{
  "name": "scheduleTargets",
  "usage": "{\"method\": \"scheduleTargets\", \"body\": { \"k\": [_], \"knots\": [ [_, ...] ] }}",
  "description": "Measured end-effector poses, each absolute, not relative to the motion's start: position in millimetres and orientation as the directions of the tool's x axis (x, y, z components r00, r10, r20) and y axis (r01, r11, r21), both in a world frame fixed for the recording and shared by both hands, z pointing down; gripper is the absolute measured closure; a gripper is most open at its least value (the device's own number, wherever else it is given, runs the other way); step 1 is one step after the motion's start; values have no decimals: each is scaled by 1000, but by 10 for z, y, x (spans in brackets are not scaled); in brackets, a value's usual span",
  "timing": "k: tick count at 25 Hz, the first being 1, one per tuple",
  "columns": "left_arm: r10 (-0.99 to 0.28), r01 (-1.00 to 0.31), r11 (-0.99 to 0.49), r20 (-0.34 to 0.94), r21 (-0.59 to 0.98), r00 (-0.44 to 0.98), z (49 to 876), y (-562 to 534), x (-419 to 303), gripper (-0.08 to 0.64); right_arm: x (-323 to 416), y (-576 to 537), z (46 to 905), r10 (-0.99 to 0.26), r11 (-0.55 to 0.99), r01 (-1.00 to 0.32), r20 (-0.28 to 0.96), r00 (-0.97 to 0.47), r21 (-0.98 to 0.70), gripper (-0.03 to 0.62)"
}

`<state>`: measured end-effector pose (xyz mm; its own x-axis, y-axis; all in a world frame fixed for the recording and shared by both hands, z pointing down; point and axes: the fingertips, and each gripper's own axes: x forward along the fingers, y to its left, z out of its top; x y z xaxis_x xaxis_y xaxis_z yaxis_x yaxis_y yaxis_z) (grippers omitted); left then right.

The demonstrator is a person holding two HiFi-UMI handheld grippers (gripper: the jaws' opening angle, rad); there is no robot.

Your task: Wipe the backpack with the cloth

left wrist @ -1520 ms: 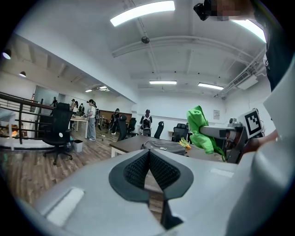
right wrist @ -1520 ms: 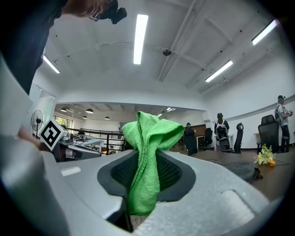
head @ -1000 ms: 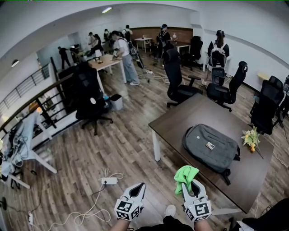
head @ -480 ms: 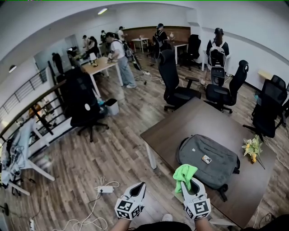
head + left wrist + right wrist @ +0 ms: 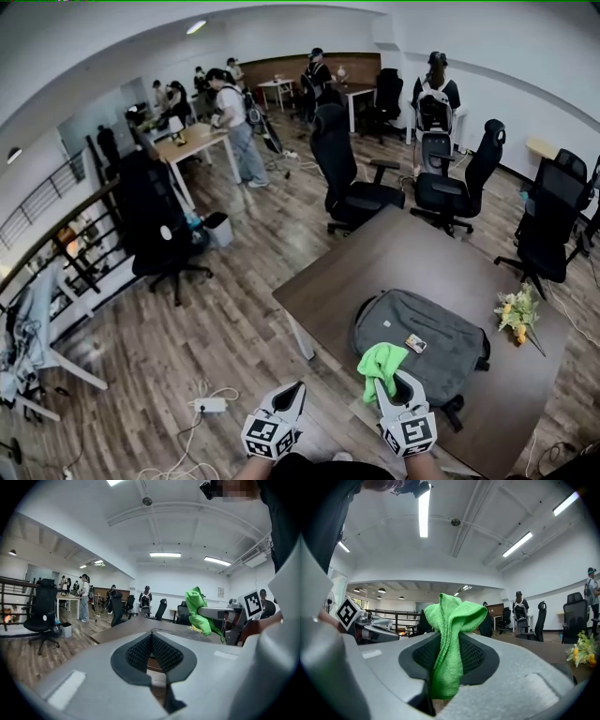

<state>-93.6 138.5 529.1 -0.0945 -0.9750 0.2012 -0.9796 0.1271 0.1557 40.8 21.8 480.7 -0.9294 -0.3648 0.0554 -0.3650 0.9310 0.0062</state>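
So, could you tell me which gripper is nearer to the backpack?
Right. The right gripper, shut on the green cloth, sits just before the backpack; the left gripper is further left, over the floor.

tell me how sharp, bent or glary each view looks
Head view: fisheye bows straight edges, dark brown wooden table sharp, light even. Left gripper view: black round vignette. Right gripper view: green terry cloth crisp, long ceiling strip light blown out.

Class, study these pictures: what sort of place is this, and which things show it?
Probably an open-plan office or workspace: black swivel chairs beside a dark table, a further desk with people standing at it, and ceiling strip lights.
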Motion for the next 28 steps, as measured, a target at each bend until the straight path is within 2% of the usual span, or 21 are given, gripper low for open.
{"method": "scheduleTargets", "body": {
  "k": [10,28],
  "knots": [
    [-980,-985,68,194,161,-36,5328,876,-1227,545,252,-218,4795,-436,900,-436,32,-899,5,483],
    [-949,-955,-261,144,141,281,5102,-767,-2086,545,-546,-1253,4581,-680,732,-678,25,-732,58,482]
  ]
}}
